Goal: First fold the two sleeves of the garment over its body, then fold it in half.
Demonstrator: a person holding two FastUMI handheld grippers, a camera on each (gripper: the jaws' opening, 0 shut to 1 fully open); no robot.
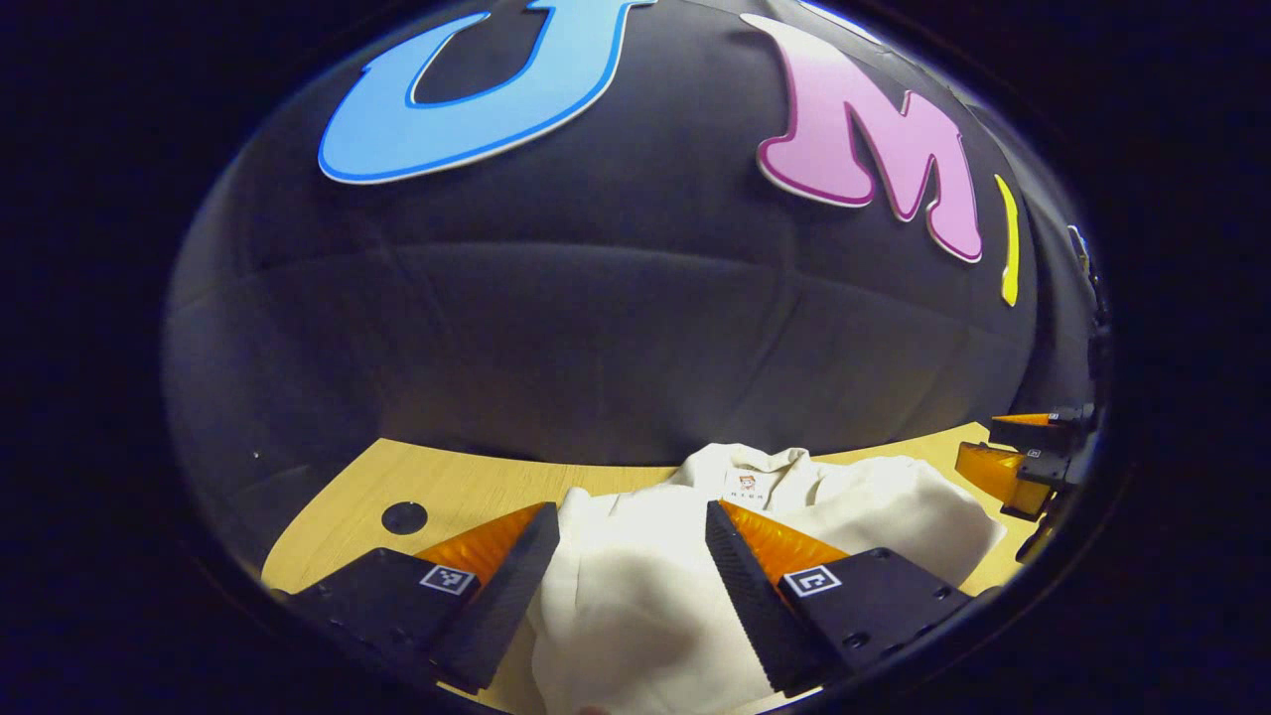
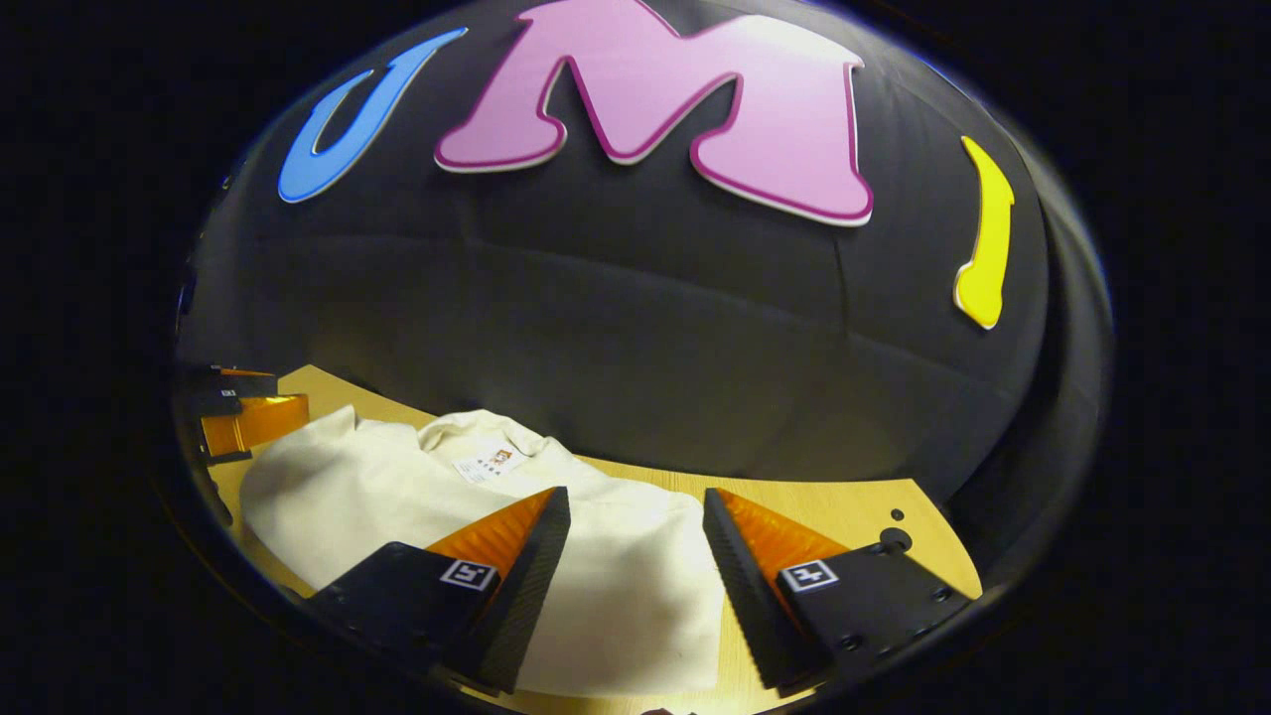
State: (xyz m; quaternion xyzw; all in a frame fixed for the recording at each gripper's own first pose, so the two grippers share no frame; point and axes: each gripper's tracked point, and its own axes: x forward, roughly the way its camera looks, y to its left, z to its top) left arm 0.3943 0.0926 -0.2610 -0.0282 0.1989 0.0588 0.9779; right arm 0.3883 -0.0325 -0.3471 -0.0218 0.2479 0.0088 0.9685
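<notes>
Your cream cotton garment (image 1: 635, 586) lies bunched on the light wooden tabletop (image 1: 447, 492), collar toward the wall. Sleeves look tucked over the body, I'd judge; the half fold is left. Left claw (image 1: 633, 556) and right claw (image 2: 635, 541) both gape above the garment, holding nothing. Nothing blocks you.

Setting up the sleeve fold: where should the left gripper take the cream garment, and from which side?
A judgement: grip the garment at its outer edge, near the left gripper, coming in from that outer side. The cloth lies bunched between its open fingers, collar at the far end, so an edge pinch could carry the fold inward.
</notes>
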